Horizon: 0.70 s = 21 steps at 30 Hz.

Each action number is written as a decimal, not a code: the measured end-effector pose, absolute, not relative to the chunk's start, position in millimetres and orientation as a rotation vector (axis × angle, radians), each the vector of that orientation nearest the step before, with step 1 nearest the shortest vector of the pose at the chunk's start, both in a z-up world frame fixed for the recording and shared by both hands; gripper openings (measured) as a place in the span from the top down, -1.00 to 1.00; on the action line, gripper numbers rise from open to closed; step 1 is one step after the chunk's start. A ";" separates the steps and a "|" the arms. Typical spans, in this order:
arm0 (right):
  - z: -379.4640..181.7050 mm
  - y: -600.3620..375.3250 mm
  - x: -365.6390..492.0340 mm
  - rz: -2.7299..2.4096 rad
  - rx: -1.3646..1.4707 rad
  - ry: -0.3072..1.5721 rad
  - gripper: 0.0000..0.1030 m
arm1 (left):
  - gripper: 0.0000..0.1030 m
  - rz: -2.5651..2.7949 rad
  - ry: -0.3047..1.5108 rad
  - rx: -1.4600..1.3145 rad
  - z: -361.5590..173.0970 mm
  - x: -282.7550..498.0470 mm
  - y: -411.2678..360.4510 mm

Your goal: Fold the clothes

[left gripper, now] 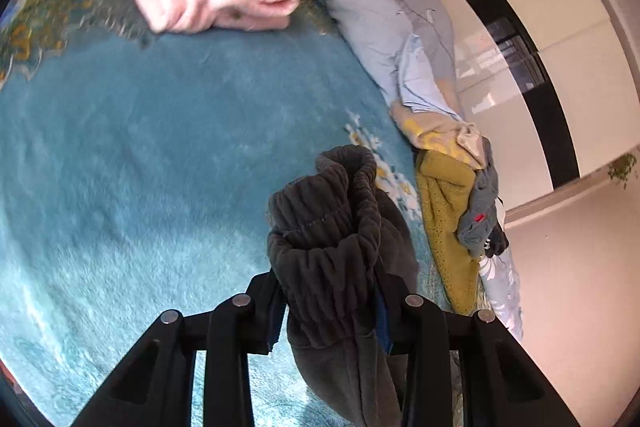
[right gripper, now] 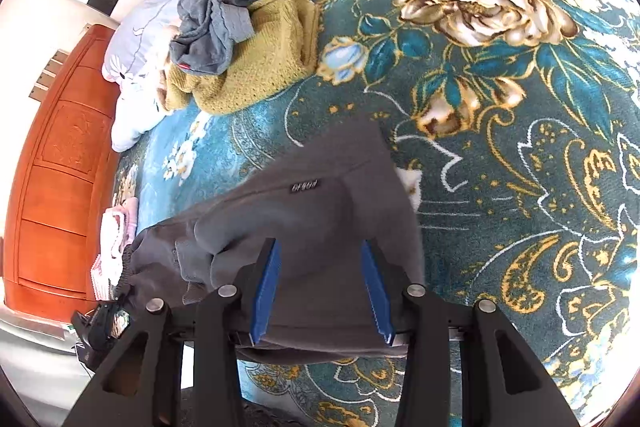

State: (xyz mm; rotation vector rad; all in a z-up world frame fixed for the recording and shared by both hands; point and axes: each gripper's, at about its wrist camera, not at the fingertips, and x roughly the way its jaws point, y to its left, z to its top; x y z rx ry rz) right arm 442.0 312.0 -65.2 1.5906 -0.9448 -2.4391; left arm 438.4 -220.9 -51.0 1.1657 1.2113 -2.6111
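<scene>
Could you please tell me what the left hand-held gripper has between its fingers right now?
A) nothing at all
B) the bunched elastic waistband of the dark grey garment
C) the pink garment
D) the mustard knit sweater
B: in the left wrist view, the left hand-held gripper pinches the gathered waistband of the dark grey garment.

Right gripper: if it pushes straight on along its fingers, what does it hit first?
Most likely the grey trousers, which already lie between the right gripper fingers and spread ahead; past them, the teal floral blanket. Depth is unclear.
</scene>
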 end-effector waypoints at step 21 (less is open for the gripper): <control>-66.9 405.8 509.7 -2.516 1.457 -1.279 0.16 | 0.25 -2.853 -0.633 1.490 22.4 440.6 198.3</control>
